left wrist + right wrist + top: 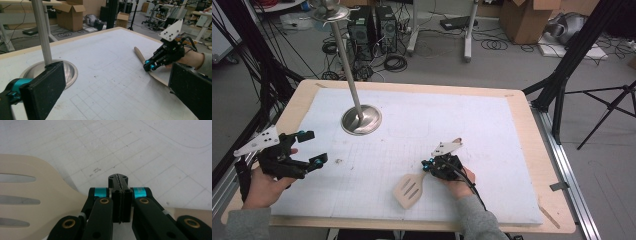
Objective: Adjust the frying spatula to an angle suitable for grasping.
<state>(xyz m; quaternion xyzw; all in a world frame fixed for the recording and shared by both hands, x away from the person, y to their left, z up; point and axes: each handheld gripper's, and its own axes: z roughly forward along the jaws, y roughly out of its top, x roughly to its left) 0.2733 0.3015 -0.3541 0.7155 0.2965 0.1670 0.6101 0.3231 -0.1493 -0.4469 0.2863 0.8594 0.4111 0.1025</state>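
spatula (pixel 408 190) work is in hand, and i judge the step to be a nudge or a first touch, not a lift. this wooden slotted spatula lies flat on the white mat (pixel 462 115), near and a little right of the middle. its blade is the nearest part and points near-left. the long axis runs on a diagonal from there toward the far right, where the handle end shows just beyond the person's right hand.

the right gripper (pixel 428 164) sits over the neck of the handle. in the right gripper view its jaws are pressed together pad to pad with nothing between them, and the wood passes beneath. whether the tips touch the wood i cannot tell.

to pick the spatula up, the next move would call for parting those jaws and setting them across the narrow handle, square to that diagonal, then closing on it.

further left, the left gripper (pixel 312 147) is held above the mat's left edge with its jaws wide apart and empty, well apart from the spatula.

farthest off, a metal stand (pixel 361 120) has its round base on the mat, far left.
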